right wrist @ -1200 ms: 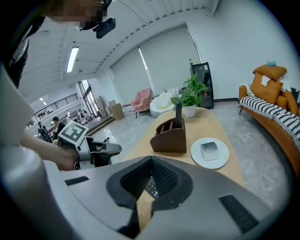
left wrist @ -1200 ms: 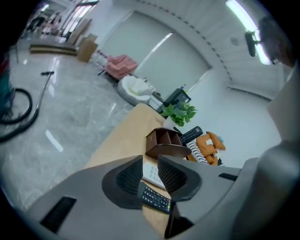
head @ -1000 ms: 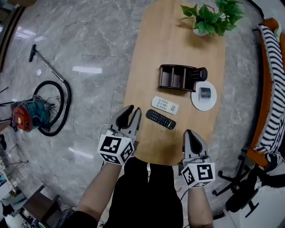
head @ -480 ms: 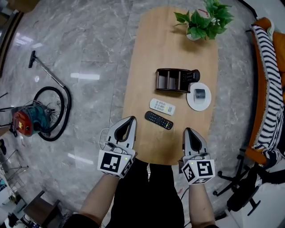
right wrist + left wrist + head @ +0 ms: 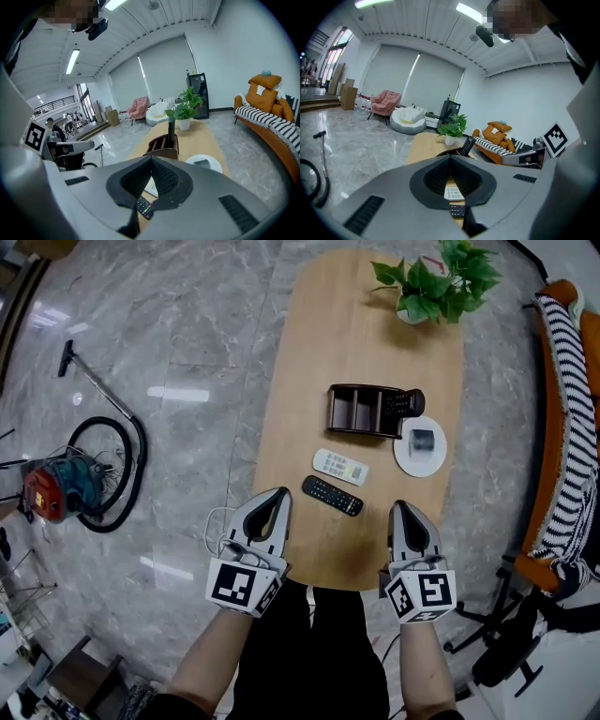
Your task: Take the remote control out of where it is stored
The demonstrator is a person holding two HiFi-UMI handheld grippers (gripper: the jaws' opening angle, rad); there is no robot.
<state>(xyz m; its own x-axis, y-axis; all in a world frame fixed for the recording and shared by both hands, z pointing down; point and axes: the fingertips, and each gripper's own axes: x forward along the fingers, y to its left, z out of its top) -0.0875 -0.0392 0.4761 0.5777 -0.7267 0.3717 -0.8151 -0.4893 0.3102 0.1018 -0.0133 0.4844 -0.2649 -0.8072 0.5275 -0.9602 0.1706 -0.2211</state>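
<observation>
Head view, looking down on my workspace. My left gripper (image 5: pixel 277 493) and right gripper (image 5: pixel 403 506) sit at the near edge of the table (image 5: pixel 356 334), well apart from each other. In the left gripper view and the right gripper view, each pair of jaws is pressed together with nothing between them.

Past mid-table stands the holder (image 5: pixel 367 410), a dark brown box with open compartments. The stored remote (image 5: pixel 405 403) is in its right-end compartment, sticking out above the rim. Neither gripper touches it.

Near side of the holder: a white remote (image 5: pixel 340 466) lies flat, and just nearer and beside it a flat black remote (image 5: pixel 332 495), both angled across the table. To the right of them, just beside the holder's right end, is a white plate (image 5: pixel 405 454) carrying a small dark object (image 5: pixel 423 439).

Far end of the table: a plant (image 5: pixel 431 279) in a white pot. On the floor at left is a vacuum (image 5: pixel 58 486) with its hose coiled; at right, a sofa (image 5: pixel 567 409) with a striped cover.
</observation>
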